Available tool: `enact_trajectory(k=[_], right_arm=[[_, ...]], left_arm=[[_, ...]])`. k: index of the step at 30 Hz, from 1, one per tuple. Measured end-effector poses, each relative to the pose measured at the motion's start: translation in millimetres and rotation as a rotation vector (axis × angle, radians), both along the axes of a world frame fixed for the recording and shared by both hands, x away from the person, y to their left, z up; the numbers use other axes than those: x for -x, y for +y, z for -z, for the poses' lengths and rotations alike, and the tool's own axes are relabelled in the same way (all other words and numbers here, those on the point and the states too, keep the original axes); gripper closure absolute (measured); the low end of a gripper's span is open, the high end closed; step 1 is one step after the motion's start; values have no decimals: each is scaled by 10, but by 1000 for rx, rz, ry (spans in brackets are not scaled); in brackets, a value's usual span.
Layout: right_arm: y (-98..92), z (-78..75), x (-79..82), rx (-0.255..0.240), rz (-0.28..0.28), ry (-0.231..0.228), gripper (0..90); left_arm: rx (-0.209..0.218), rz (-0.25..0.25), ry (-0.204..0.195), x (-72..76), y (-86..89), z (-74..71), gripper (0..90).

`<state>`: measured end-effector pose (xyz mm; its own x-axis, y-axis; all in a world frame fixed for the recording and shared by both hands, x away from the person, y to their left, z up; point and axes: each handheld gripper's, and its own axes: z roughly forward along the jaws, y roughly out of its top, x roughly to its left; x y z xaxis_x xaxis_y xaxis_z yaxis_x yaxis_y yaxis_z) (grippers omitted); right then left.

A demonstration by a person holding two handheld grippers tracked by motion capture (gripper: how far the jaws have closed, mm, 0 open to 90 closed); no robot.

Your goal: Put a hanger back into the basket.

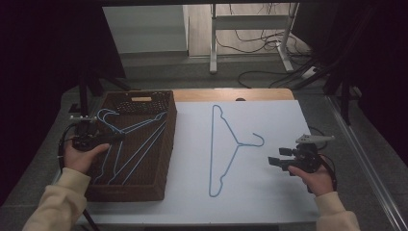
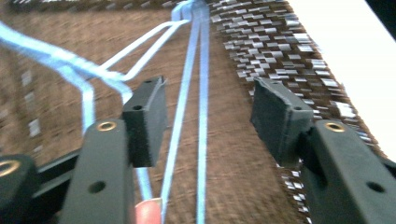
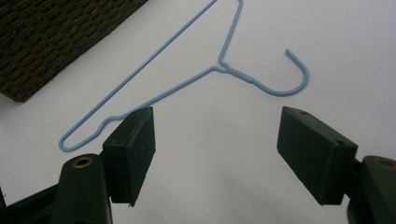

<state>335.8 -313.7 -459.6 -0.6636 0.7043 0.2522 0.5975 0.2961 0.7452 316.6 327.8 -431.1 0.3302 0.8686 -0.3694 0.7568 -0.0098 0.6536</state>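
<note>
From above, the left gripper (image 1: 114, 138) is seen over the wicker basket (image 1: 166, 144) of blue wire hangers (image 1: 139, 144). Its own view shows jaws spread, hanger wires between them, unpinched. The right gripper (image 1: 272, 161), jaws spread and empty, is held near the lone hanger (image 3: 224, 70) on the white table (image 1: 269, 120).

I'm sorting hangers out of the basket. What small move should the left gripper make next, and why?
Probably lower the left gripper and close it on the blue wire hangers: its jaws stand open over them in the wicker basket, with wires running between the pads, none pinched.
</note>
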Motion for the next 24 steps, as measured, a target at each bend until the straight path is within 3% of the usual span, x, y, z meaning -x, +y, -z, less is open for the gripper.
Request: enact_trajectory(k=[3, 8, 13, 17, 24], right_arm=[[-1, -1, 0, 0, 1, 0, 279], [-2, -2, 2, 0, 3, 0, 279], [21, 7, 6, 7, -3, 0, 279], [30, 5, 14, 9, -6, -3, 278], [39, 9, 25, 12, -6, -3, 277]], left_arm=[[-4, 62, -47, 81, -136, -72, 415], [26, 184, -88, 212, -399, -117, 343], [50, 259, -140, 345, -682, -147, 307], [20, 303, -147, 388, -909, -140, 301], [32, 362, -133, 415, -1186, -84, 301]])
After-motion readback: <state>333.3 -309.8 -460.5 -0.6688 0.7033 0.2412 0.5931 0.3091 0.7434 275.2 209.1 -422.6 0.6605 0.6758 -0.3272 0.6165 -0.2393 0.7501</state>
